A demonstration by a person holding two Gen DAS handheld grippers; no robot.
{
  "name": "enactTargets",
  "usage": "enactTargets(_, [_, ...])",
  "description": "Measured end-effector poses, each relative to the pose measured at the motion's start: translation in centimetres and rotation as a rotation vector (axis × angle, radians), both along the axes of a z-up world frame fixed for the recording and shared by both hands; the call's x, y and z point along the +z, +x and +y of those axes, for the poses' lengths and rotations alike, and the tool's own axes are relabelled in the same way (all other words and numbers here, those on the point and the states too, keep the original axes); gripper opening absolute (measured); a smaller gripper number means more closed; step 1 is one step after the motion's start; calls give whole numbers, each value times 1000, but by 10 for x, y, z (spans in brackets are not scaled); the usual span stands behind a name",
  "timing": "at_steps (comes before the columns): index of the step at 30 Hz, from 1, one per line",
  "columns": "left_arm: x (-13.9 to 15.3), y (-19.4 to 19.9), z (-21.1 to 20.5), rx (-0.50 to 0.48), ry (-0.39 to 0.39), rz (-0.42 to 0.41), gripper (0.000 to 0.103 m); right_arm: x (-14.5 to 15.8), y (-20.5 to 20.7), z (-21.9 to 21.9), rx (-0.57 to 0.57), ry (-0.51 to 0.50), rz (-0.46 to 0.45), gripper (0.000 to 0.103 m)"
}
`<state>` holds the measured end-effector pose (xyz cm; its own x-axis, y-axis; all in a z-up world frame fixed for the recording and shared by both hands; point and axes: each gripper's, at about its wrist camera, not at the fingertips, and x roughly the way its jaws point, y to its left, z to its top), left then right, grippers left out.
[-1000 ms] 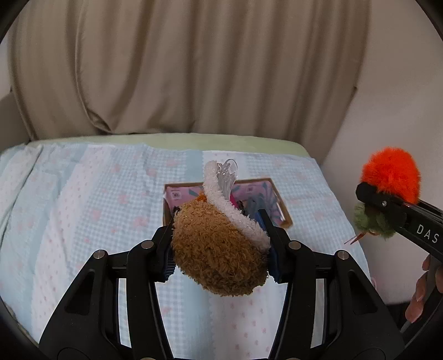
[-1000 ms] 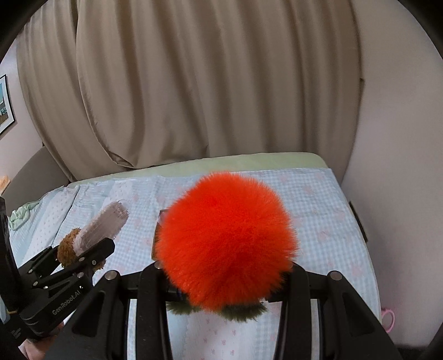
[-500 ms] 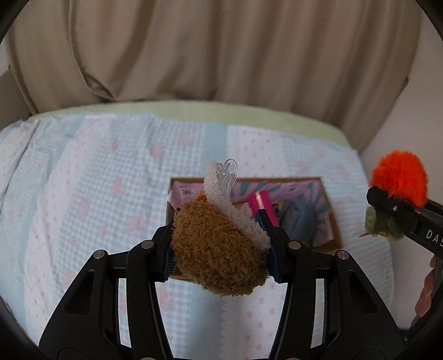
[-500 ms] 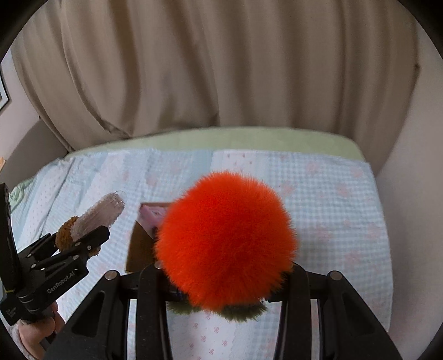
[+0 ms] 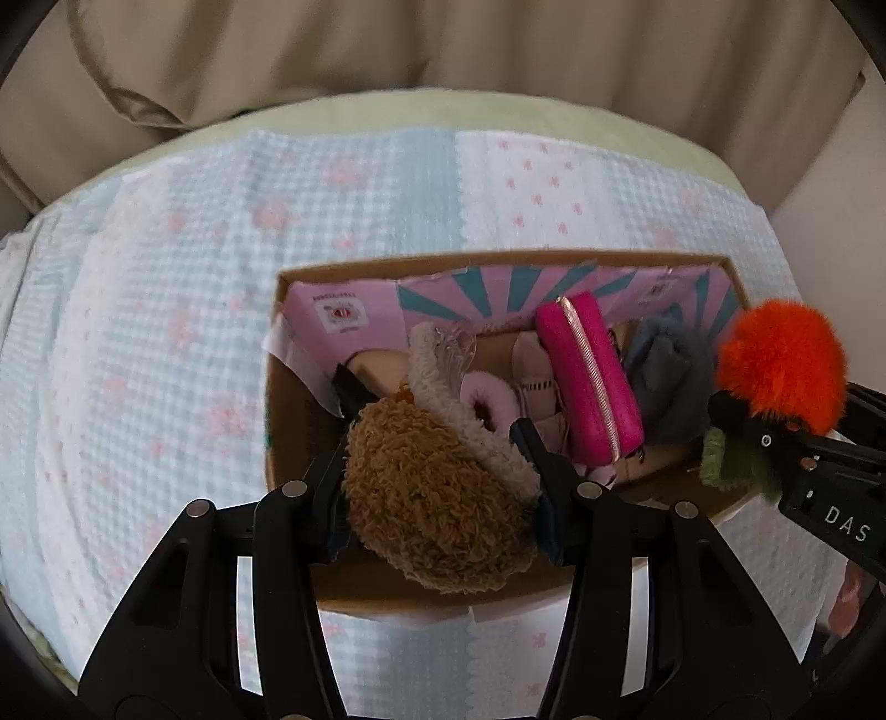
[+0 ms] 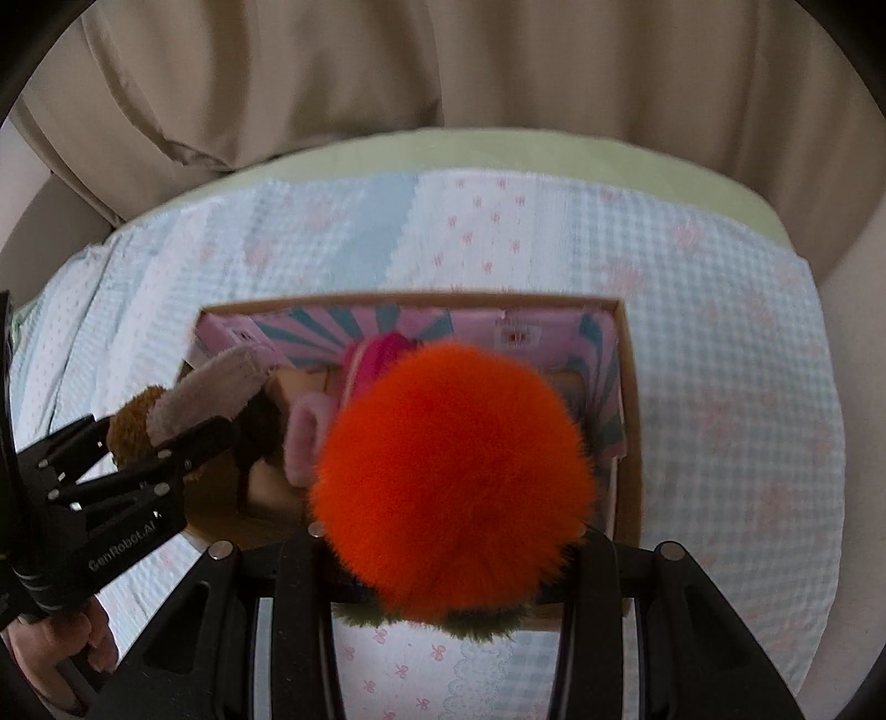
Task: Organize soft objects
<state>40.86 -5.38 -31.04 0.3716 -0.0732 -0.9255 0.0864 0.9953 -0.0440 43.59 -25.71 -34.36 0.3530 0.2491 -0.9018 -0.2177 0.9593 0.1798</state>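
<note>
My left gripper [image 5: 437, 487] is shut on a brown curly plush toy [image 5: 432, 498] with a white fleece strip, held over the left end of an open cardboard box [image 5: 293, 421]. My right gripper [image 6: 448, 548] is shut on a fluffy orange pompom toy [image 6: 448, 476] with a green base, held over the box's right part [image 6: 628, 387]. The pompom also shows in the left wrist view [image 5: 781, 360], and the plush in the right wrist view [image 6: 133, 426]. Inside the box lie a magenta zip pouch [image 5: 587, 376], a grey plush [image 5: 664, 382] and a pink fuzzy item [image 5: 487, 399].
The box sits on a bed with a blue and pink checked quilt [image 5: 166, 332]. A pale green mattress edge [image 5: 443, 111] and beige curtains [image 5: 443, 44] lie beyond. A wall stands at the right [image 6: 853, 332].
Both grippers have moved forward and tilted down over the box, which now looks much nearer and shows its contents. Both toys stay gripped.
</note>
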Motion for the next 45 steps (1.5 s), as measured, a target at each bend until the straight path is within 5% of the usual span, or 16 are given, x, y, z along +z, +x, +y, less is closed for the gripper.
enactTargets(2, [-6,3,2,-8,-20,21,65,-9,3,-1,11,4,33,44])
enactTargets(3, [-8,3,3,-6,-32,31,77,-14,4,0,20,13,48,57])
enactTargets(4, [-9,3,4,0,-42,42,102,-16,2,0,37,25,53,67])
enactTargets(5, [-9,4,5,6,-45,48,103,-16,1,0,46,24,42,92])
enactTargets(6, [-7,4,6,9,-44,49,103,-15,-3,0,54,16,20,102])
enactTargets(14, [5,0,9,4,-28,24,103,-18,-20,-6,61,-16,3,103])
enactTargets(23, [47,-25,13,9,-41,-39,103,20,-37,-9,37,-14,-54,103])
enactTargets(45, [266,-183,45,42,-99,-332,103,237,-183,-18,-48,23,-337,103])
